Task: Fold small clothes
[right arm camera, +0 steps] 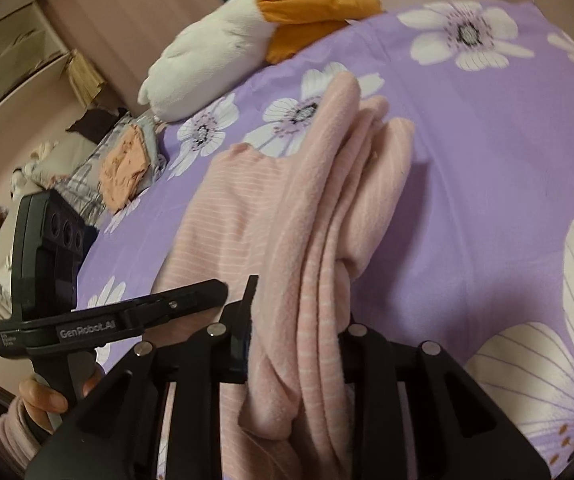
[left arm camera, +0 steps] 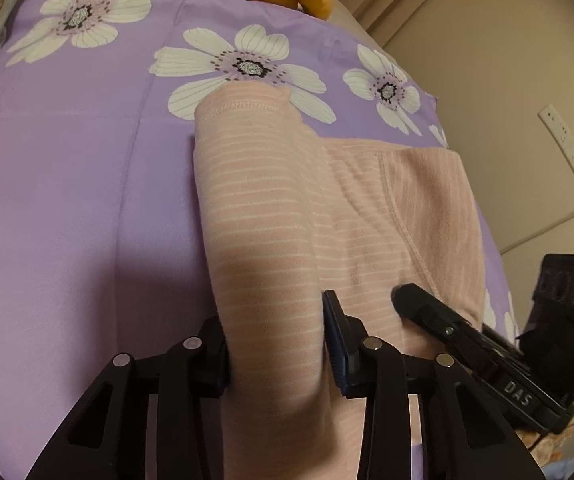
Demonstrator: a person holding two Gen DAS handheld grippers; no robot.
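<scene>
Pink striped garment (left arm camera: 271, 216) lies on the purple bed sheet (left arm camera: 79, 184), long axis running toward twelve o'clock; left gripper (left arm camera: 279, 344) and right gripper (right arm camera: 299, 344) both have jaws clamped on its near edge.

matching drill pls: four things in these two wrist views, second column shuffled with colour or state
Things
1. pink striped garment
2. bedsheet
3. plush toy
4. left gripper

Colour or state
A. purple with white flowers
B. white with orange parts, lying at the bed's far edge
C. jaws closed on a fold of fabric
D. pale pink with thin white stripes, bunched and lifted at the near end

Pairs: 1-D, 2-A, 3-B, 4-C
</scene>
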